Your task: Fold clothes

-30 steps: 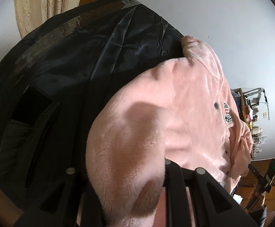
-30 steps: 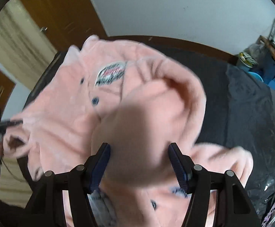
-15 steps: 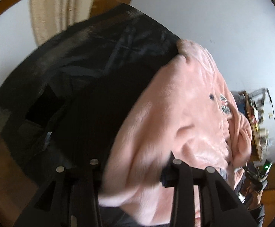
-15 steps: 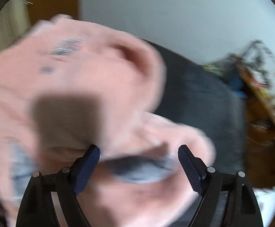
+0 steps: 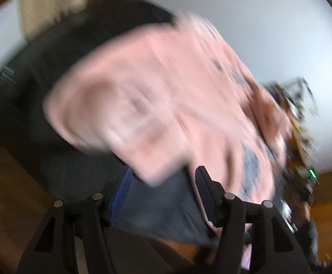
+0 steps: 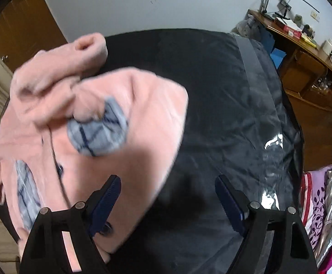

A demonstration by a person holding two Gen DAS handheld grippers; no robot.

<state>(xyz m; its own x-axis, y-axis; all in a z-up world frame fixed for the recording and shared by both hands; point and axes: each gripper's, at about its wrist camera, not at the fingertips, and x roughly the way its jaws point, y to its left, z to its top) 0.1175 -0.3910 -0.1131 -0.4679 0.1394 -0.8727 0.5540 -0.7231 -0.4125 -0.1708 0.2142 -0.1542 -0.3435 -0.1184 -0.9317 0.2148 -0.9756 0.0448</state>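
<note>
Pink fleece, a garment (image 6: 58,137) with grey checked patches, lies bunched on the left part of the black sheet (image 6: 223,105). The left gripper (image 5: 163,180) has its jaws spread, empty, the blurred fleece just ahead. The right gripper (image 6: 168,191) is likewise spread wide, gripping nothing, above the garment's edge.

You have a pale pink fleece garment (image 6: 124,105) with grey, navy-lined plaid patches (image 6: 98,129) on a black sheet (image 6: 223,96); your gripper pads (image 6: 105,199) are blue.
</note>
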